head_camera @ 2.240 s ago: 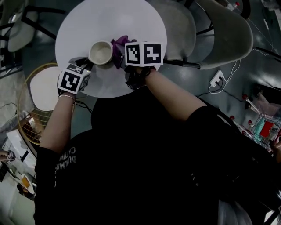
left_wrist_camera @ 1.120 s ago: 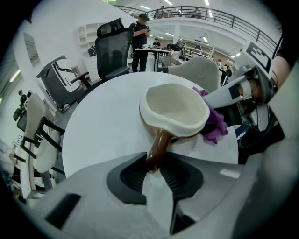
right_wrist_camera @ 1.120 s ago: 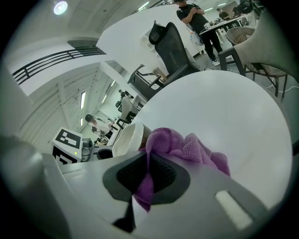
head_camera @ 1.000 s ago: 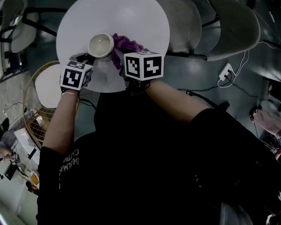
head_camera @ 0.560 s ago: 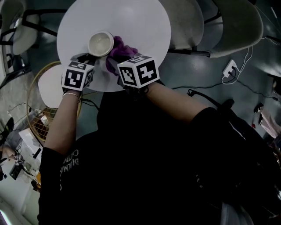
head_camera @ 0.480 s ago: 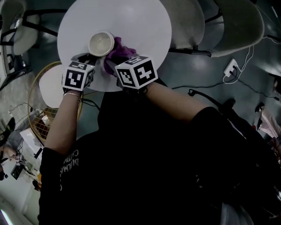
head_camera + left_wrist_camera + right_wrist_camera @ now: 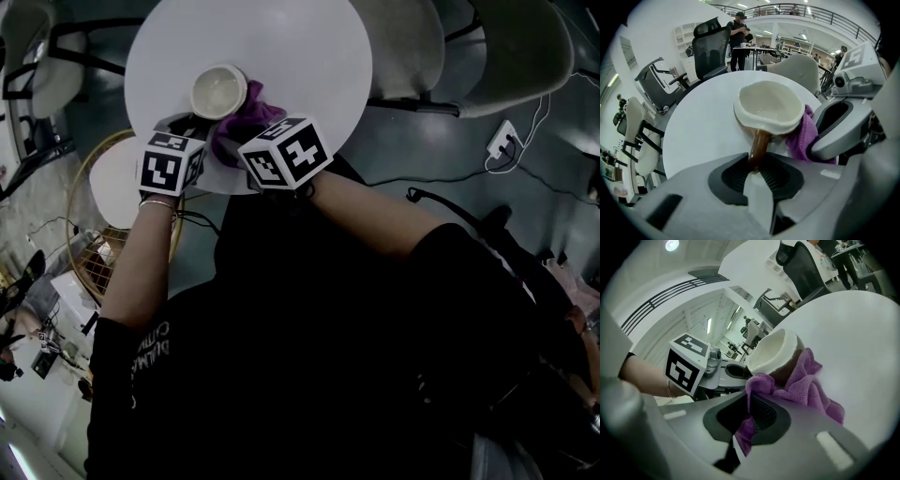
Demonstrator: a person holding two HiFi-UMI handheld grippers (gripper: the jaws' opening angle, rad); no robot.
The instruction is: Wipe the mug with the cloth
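While the mug [image 7: 218, 91] stands upright on the round white table [image 7: 291, 47], close to the edge nearest the person, the left gripper [image 7: 757, 171] comes in steeply from above with its jaws clamped tight on the mug's brown handle [image 7: 758, 147]. Over on the other side, the right gripper [image 7: 746, 425] pinches a fold of the purple cloth [image 7: 808, 387] between its jaws. The rest of the cloth bunches up against the mug's brown outer wall, just under the cream rim, and spills onto the tabletop beside it. Seen from above, both grippers crowd together at the table's near edge.
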